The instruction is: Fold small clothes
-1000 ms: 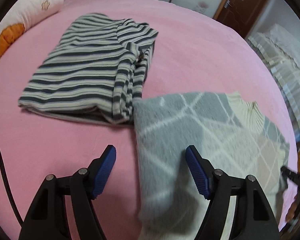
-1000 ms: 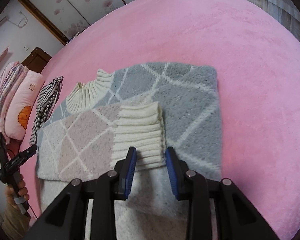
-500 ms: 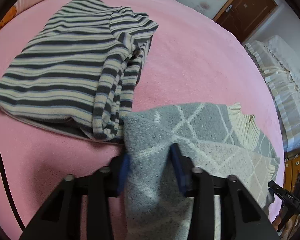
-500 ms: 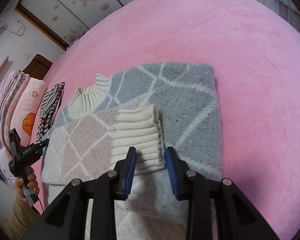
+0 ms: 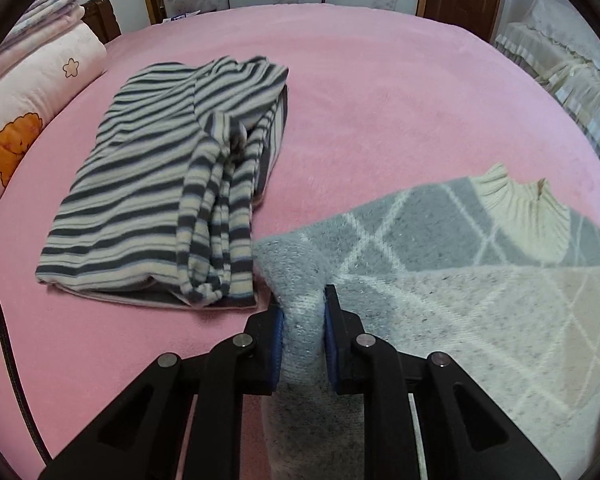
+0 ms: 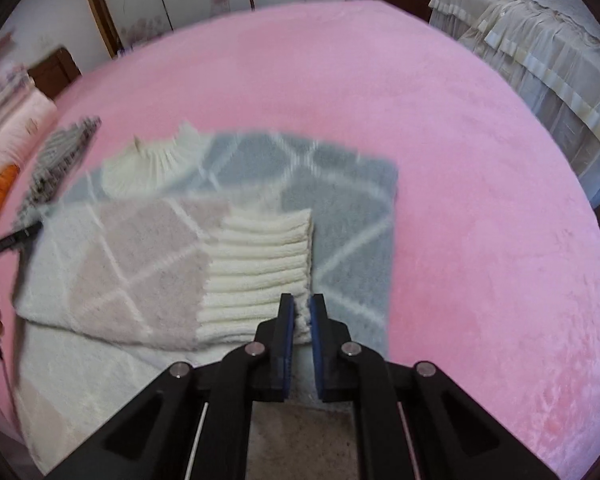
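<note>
**On the pink bed, both your grippers are closing on the sweater**

On the pink bed (image 5: 380, 92), your left gripper (image 5: 303, 312) is closing its jaws, which pinch a raised fold at the grey edge of the diamond-pattern sweater (image 5: 480, 320). Your right gripper (image 6: 299, 316) is closing too, with the corner of the cream ribbed cuff (image 6: 260, 268) squeezed between its pads. The sweater lies partly folded, its collar pointing away from you. A folded striped garment (image 5: 160, 208) lies just beside it, near the pillow (image 5: 28, 120).
</note>
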Demonstrator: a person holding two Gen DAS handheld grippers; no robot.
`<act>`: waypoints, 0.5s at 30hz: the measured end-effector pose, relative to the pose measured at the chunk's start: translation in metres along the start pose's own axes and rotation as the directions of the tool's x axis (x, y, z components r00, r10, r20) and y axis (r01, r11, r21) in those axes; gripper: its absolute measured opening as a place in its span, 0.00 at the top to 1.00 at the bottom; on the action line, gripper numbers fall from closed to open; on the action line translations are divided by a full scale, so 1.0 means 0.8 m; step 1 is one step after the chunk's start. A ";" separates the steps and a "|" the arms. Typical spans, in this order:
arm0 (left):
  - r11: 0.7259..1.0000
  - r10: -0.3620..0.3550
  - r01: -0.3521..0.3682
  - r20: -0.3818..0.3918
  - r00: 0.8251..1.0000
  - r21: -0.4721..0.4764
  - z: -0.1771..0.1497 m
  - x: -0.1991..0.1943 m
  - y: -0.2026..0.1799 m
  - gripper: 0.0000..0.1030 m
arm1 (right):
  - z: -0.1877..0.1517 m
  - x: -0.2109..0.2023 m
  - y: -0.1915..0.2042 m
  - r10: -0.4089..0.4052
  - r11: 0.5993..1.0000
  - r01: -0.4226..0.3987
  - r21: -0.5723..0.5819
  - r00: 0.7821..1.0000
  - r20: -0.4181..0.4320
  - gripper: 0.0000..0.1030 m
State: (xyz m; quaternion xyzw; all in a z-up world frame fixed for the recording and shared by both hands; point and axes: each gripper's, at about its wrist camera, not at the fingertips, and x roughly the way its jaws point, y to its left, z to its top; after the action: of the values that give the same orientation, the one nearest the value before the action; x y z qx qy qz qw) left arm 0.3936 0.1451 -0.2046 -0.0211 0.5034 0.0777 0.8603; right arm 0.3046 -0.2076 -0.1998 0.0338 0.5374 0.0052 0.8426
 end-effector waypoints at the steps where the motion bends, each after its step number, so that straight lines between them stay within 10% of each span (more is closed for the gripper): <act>1: 1.000 0.010 -0.010 0.003 1.000 0.007 -0.001 0.003 -0.007 0.85 | -0.003 0.005 0.002 -0.011 1.000 0.011 -0.006 1.000 0.004 0.93; 4: 0.997 0.060 -0.061 0.016 0.998 0.054 -0.006 -0.003 -0.011 0.72 | -0.001 0.005 0.010 -0.040 0.999 0.041 -0.021 0.999 0.016 0.92; 8: 0.991 0.105 -0.107 0.031 0.994 0.085 -0.009 -0.032 -0.016 0.17 | 0.004 -0.015 0.018 -0.086 0.995 0.088 -0.039 0.995 0.050 0.78; 10: 0.989 0.110 -0.114 0.055 0.992 0.091 -0.016 -0.055 -0.015 0.15 | 0.002 -0.029 0.023 -0.093 0.995 0.096 -0.039 0.992 0.086 0.63; 15: 0.987 0.118 -0.127 0.088 0.989 0.101 -0.043 -0.103 -0.022 0.15 | -0.009 -0.065 0.037 -0.054 0.996 0.064 -0.061 0.986 0.160 0.62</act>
State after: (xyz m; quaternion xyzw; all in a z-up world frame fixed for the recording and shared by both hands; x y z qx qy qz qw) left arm 0.3267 0.1143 -0.1507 0.0589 0.4717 0.1044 0.8736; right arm 0.2774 -0.1799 -0.1539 -0.0097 0.4692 -0.0048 0.8830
